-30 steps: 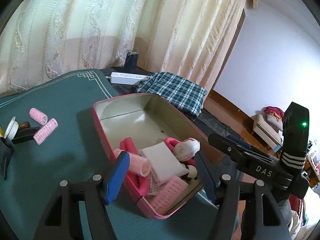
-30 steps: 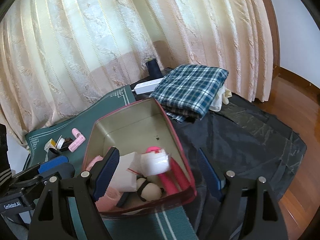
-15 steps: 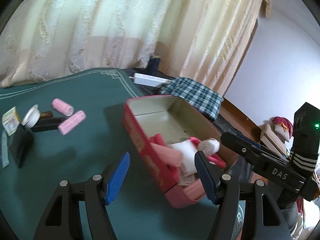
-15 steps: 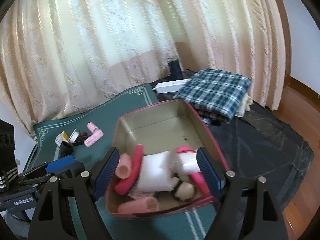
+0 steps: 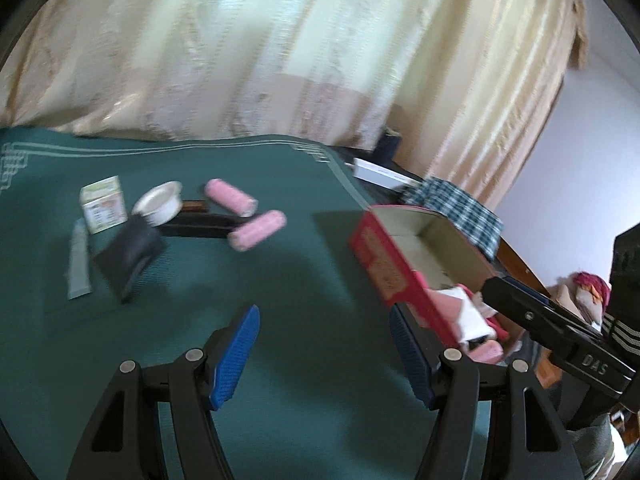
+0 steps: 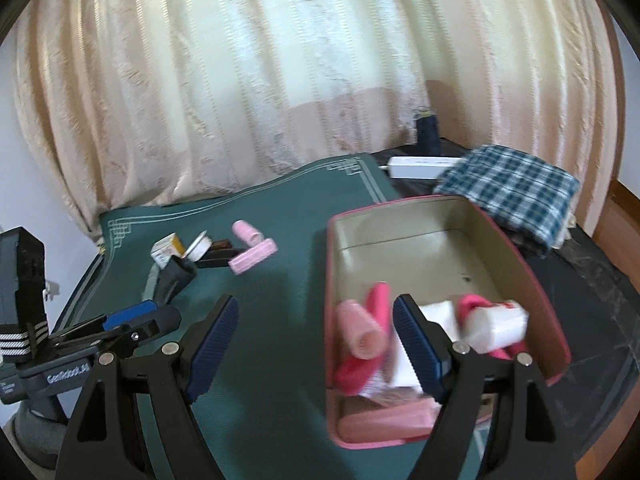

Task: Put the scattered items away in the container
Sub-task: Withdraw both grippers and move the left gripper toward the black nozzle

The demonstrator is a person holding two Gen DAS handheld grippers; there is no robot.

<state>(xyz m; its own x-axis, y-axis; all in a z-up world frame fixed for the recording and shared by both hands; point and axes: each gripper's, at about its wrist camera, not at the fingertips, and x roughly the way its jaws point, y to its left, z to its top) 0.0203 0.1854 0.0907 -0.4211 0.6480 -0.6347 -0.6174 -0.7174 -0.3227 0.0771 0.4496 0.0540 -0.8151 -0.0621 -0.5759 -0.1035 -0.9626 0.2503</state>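
Left wrist view, blurred: the left gripper (image 5: 324,354), jaws wide and empty, faces two pink rollers (image 5: 256,230), a white jar (image 5: 159,203) and a small box (image 5: 102,204) on the green mat (image 5: 280,280); the red tin (image 5: 384,268) sits right. It should probably centre on one roller before closing.

Right wrist view: the right gripper (image 6: 316,350), also open and empty, shows the tin's contents, hidden from the left.

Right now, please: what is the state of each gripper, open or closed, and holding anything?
Left gripper: open, holding nothing, above the green mat.
Right gripper: open, holding nothing, beside the pink tin.
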